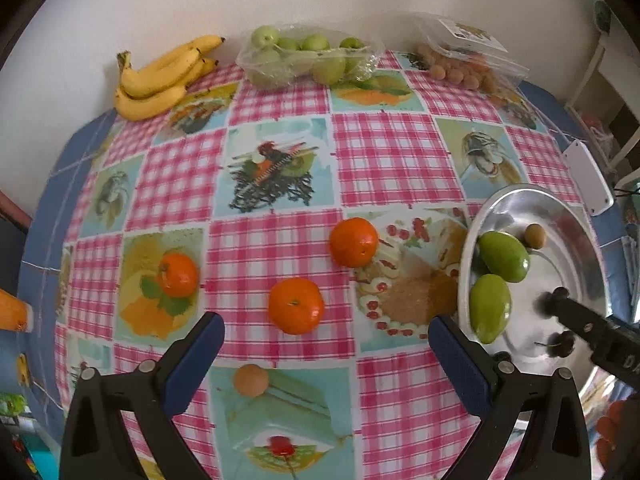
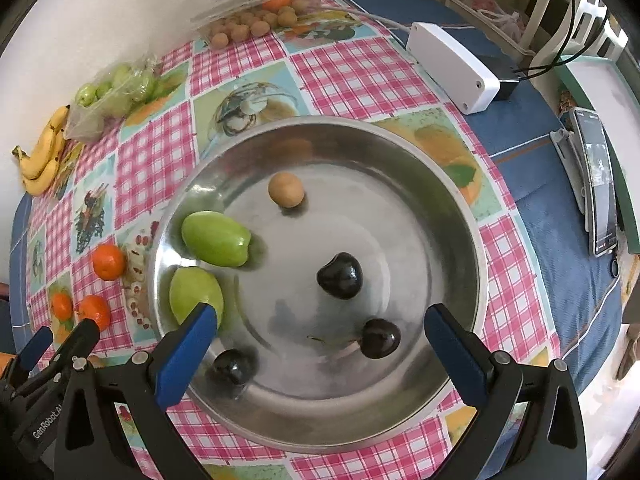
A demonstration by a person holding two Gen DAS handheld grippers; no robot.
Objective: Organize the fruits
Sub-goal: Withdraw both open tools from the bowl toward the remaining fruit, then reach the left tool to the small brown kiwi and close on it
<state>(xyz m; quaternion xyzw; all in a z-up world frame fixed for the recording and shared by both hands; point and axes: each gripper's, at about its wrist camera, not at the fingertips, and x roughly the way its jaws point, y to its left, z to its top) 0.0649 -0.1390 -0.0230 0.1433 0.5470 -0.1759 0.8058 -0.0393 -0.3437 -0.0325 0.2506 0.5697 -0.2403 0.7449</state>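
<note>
- Steel bowl (image 2: 460, 216) sits right of the loose fruit; rigid, slippery.
- Your left gripper (image 1: 326, 344) and right gripper (image 2: 320, 332) both gape wide, empty.
- Nearest mandarin (image 1: 295, 306) on the tablecloth: light, soft-skinned; pinch gently across its middle.
- Cherries (image 2: 340, 275) in the bowl: tiny, bruise-prone.

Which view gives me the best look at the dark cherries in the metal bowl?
The right wrist view: it looks straight down into the metal bowl, showing all three dark cherries clearly. The left wrist view catches only the bowl's edge, where they are small, blurred and partly hidden by the right hand-held gripper.
</note>
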